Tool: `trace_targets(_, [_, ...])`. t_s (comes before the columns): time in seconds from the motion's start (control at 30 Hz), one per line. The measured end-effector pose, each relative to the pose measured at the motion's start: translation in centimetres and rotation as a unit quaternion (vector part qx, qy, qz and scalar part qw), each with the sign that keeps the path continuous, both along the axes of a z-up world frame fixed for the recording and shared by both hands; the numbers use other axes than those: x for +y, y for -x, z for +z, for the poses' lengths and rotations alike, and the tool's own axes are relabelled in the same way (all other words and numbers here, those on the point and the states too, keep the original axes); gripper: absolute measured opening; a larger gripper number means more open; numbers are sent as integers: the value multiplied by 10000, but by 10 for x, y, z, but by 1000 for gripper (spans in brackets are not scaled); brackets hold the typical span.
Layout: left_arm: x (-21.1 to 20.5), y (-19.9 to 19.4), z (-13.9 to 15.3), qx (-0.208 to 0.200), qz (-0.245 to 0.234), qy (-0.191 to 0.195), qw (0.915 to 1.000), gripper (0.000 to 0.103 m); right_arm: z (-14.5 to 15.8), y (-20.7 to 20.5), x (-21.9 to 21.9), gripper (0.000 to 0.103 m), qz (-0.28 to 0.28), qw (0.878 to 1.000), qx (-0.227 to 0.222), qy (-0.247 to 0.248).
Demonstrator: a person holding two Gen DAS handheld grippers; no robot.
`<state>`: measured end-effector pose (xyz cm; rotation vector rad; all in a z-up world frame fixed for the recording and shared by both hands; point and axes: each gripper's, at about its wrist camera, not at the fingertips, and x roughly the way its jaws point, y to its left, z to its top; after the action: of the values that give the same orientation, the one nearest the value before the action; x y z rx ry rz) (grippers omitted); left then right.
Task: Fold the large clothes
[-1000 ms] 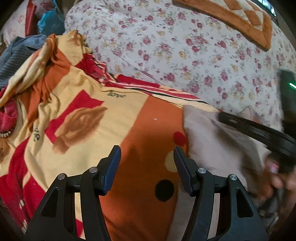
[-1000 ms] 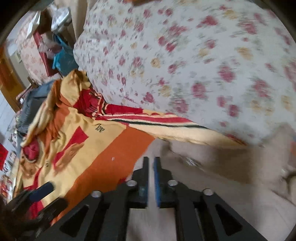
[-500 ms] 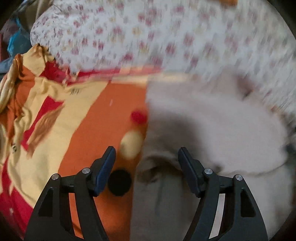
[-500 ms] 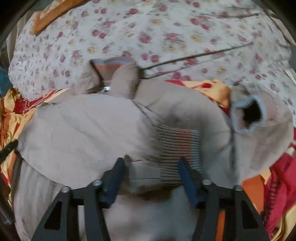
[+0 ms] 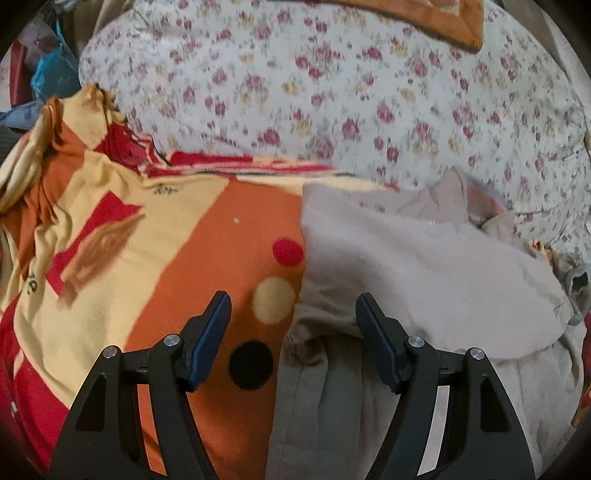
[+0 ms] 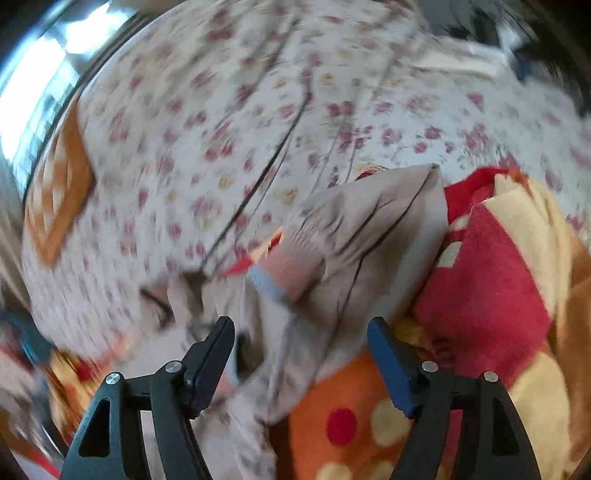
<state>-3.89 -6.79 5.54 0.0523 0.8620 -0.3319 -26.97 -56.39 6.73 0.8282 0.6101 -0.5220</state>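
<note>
A beige jacket (image 5: pixel 424 273) lies partly folded on an orange, yellow and red patterned blanket (image 5: pixel 207 236). My left gripper (image 5: pixel 293 321) is open and empty, just above the jacket's left folded edge. In the right wrist view the jacket's sleeve (image 6: pixel 369 229) with a ribbed cuff (image 6: pixel 288 269) lies spread toward the blanket's right side. My right gripper (image 6: pixel 301 350) is open and empty, low over the sleeve. That view is blurred.
A white floral quilt (image 5: pixel 332 92) is heaped behind the jacket; it also shows in the right wrist view (image 6: pixel 221 129). An orange cushion (image 5: pixel 424 22) lies on it. Bunched blanket folds (image 5: pixel 40 147) and other clothes (image 5: pixel 51 74) sit at the far left.
My right gripper opened, let go of the jacket and swung right toward the sleeve. The jacket now lies folded over itself. My left gripper stayed open and shifted toward the jacket's edge.
</note>
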Motion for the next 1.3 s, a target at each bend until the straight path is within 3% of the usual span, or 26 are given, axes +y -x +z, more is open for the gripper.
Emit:
trace_targets(0.07, [2,-2,0,38,30,53,10000,70,-3,-8,-11,76,-119,9995,-234,-162])
trace_targets(0.27, [4,-10,-9,356,131,156,9992,70,-28,-45,-36,75,-345,9968,-380,-608])
trace_targets(0.33, [5,-11,-9,347,149,163,9992,70,-33,-51,-41,45,-375,9974,-278,-556])
trace_targets(0.37, [5,-11,-8,339,157,170,9992,70,-32,-53,-43,23,-339,9984,-163,-417])
trace_targets(0.4, [6,-11,-7,334,166,183,9991,70,-29,-52,-42,20,-296,9990,-101,-324])
trace_targets(0.53, [11,-12,-4,337,233,297,9987,70,7,-33,-36,15,121,9990,-436,44])
trace_targets(0.7, [12,-9,-1,308,244,319,9987,70,84,-1,-8,14,1102,9880,-831,696])
trace_targets(0.9, [22,-5,7,248,298,505,9980,70,166,-2,58,14,2527,9573,-1033,949])
trace_targets(1.07, [35,-4,17,289,254,934,9949,70,203,-33,136,14,3871,9091,-999,1172])
trace_targets(1.2, [43,-6,22,494,113,1517,9871,70,191,-88,192,14,4576,8809,-551,1077])
trace_targets(1.3, [48,-11,21,754,-10,1929,9783,70,154,-143,235,14,5057,8579,-31,909])
